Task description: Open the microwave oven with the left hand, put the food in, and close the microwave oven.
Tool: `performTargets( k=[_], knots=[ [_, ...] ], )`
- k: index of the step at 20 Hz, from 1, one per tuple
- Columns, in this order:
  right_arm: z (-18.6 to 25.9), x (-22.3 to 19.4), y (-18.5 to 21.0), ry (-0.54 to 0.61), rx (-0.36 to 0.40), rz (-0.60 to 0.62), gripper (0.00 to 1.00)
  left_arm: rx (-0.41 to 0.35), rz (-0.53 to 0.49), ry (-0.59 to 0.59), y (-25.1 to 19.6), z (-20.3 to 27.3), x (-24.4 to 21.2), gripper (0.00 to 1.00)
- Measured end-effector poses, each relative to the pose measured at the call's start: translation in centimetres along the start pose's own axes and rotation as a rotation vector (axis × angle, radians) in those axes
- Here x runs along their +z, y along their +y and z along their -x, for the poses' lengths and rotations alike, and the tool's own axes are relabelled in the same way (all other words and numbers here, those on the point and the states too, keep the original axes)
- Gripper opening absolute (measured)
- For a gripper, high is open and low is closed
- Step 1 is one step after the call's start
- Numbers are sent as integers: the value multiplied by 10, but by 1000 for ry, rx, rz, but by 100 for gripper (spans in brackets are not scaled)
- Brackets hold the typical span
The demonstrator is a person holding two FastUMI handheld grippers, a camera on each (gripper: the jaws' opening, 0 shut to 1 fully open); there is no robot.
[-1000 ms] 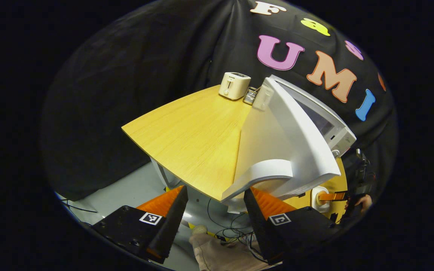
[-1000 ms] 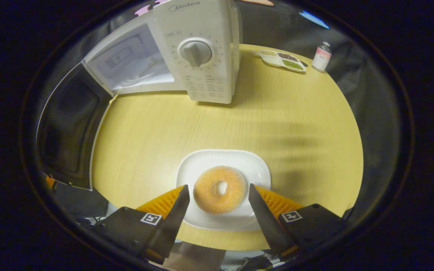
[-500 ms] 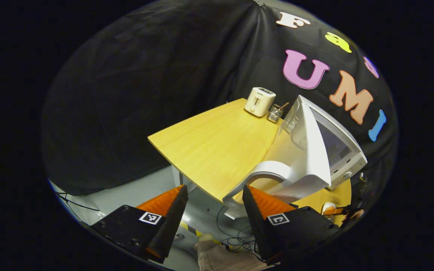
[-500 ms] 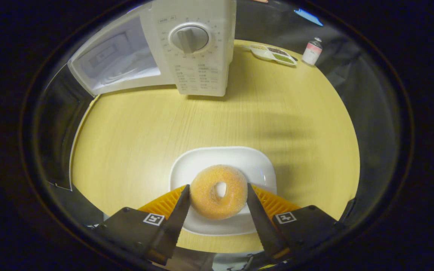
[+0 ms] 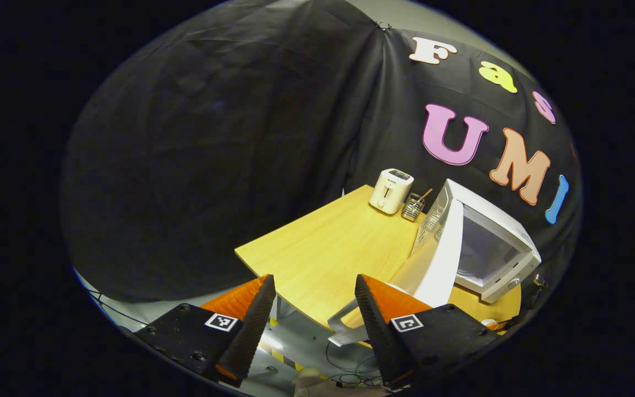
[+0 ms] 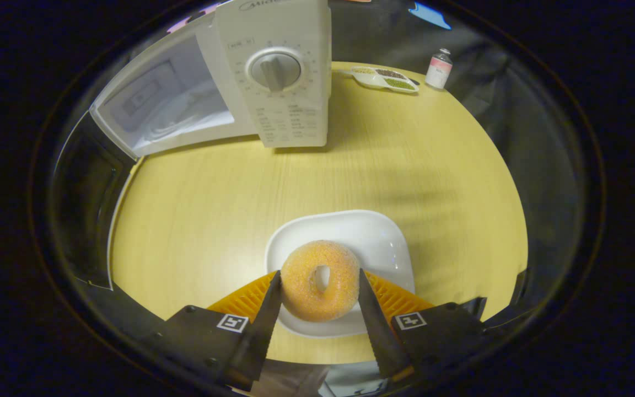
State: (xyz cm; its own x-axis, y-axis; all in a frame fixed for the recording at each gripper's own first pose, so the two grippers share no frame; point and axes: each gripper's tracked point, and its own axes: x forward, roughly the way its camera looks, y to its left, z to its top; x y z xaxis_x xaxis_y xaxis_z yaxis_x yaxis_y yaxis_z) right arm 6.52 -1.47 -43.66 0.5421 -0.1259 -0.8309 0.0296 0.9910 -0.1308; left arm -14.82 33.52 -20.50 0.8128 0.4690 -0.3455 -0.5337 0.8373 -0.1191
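two fingers of your right hand-held gripper (image 6: 317,300) pinch the sugared doughnut (image 6: 320,280) over its white plate (image 6: 383,242), in front of the microwave oven (image 6: 273,82), whose door (image 5: 436,259) stands wide for loading; your left hand-held gripper (image 5: 312,309) hangs open, empty.

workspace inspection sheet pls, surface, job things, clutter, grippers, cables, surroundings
surface: wooden table, bare in the middle.
job's things: microwave door open; donut on white plate.
clutter: toaster, wire holder, divided dish, small bottle.
grippers: right gripper fingers touch both sides of the donut; left gripper open, holding nothing, beside the door.
cables: loose wires on the floor under the table.
surroundings: black cloth wall.
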Motion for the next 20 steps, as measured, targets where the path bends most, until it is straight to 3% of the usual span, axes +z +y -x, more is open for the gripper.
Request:
performTargets(
  k=[2,4,8,15,20],
  knots=[
    [14,8,18,-39,39,-51,75,-24,-21,-20,-6,-3,12,86],
    [28,21,39,-94,88,-110,81,-44,-42,-42,-13,-7,23,86],
    [58,55,81,-221,184,-228,81,-81,-68,-77,-25,-14,40,86],
    [107,116,162,-436,335,-287,80,-144,-82,-95,-36,-28,58,85],
    [106,149,221,-518,403,-270,74,-160,-89,-116,-39,-33,68,85]
  ],
)
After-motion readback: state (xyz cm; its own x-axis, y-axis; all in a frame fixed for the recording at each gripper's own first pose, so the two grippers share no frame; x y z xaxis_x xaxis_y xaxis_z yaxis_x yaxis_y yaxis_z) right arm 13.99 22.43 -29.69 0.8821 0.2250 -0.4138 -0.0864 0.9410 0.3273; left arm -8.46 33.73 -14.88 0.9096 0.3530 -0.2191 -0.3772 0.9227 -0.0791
